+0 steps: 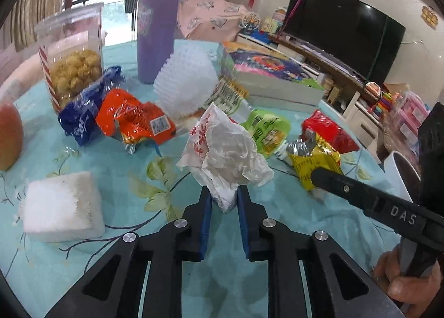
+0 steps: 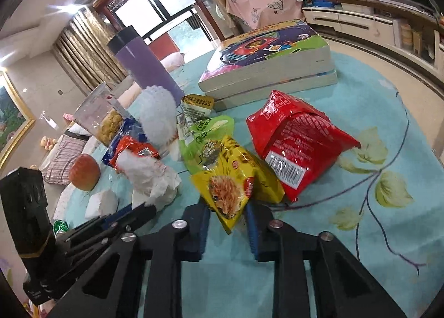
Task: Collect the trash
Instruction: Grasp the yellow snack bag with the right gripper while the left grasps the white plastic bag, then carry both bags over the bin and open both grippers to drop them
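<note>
Teal floral tablecloth (image 1: 83, 270) covered with snack litter; stacked books (image 2: 266, 68) at far side; red snack bag (image 2: 299, 148) touching yellow wrapper (image 2: 236, 184); left gripper (image 1: 224, 201) clenched on lower end of crumpled white paper bag (image 1: 227, 151), blue pads narrowly parted; right gripper (image 2: 226, 218) grasping yellow wrapper's near corner, pads pressing both sides.

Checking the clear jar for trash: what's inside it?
The clear jar holds yellowish puffed snacks filling its lower part; the upper part looks empty. The blue wrapper covers the jar's base, so its bottom is hidden.
</note>
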A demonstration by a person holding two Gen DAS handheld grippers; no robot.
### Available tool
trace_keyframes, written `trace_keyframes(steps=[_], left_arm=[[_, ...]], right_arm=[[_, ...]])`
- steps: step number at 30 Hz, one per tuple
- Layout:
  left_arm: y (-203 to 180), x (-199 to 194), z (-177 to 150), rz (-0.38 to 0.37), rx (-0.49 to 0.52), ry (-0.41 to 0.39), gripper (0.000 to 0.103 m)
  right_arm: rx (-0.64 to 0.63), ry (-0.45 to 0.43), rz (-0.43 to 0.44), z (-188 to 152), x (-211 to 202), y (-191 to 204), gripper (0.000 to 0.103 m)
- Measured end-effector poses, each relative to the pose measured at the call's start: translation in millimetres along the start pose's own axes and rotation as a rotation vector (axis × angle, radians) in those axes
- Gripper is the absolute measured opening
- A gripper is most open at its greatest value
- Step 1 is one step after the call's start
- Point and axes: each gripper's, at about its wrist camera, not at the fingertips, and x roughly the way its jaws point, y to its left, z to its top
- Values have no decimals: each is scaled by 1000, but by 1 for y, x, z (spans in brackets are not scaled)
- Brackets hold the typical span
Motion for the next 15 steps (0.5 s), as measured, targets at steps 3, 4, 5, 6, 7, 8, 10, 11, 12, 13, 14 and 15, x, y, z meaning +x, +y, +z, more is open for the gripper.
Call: trace_keyframes(steps=[3,4,5,6,7,8,10,11,12,13,14,15], left_arm=[[-4,-7,-4,-11,12,-9,16],[-6,-10,-7,-17,15,-12,15],[-8,-13,-9,-23,18,-15,15],[-10,-17,-12,-32,21,-18,15],[-12,-21,-14,-41,23,-21,15],[-14,-24,-17,-50,26,-22,15],[-22,-31,-22,-70,35,-23,15],[-26,-33,-24,-79,41,-24,15],[-30,-36,-26,-89,47,-23,15],[-34,-37,-28,-98,52,-21,15],[-39,-38,-29,-109,57,-17,15],[-44,-39,-30,-117,62,-10,15]], right_arm=[[-7,-8,15,-7,-13,2,17],[-12,-13,18,-9,-17,3,17],[-16,-20,20,-12,-23,3,17],[-16,-24,23,-14,-28,3,17],[-16,-28,28,-18,-35,2,16],[-16,-32,28,-21,-41,1,16],[-15,-39,25,-25,-50,-1,16],[-7,-45,28,-29,-58,-4,16],[-3,-49,26,-30,-61,-5,16],[1,-57,19,-33,-69,-8,16],[3,-62,14,-35,-74,-11,16],[6,-68,10,-37,-79,-13,16]])
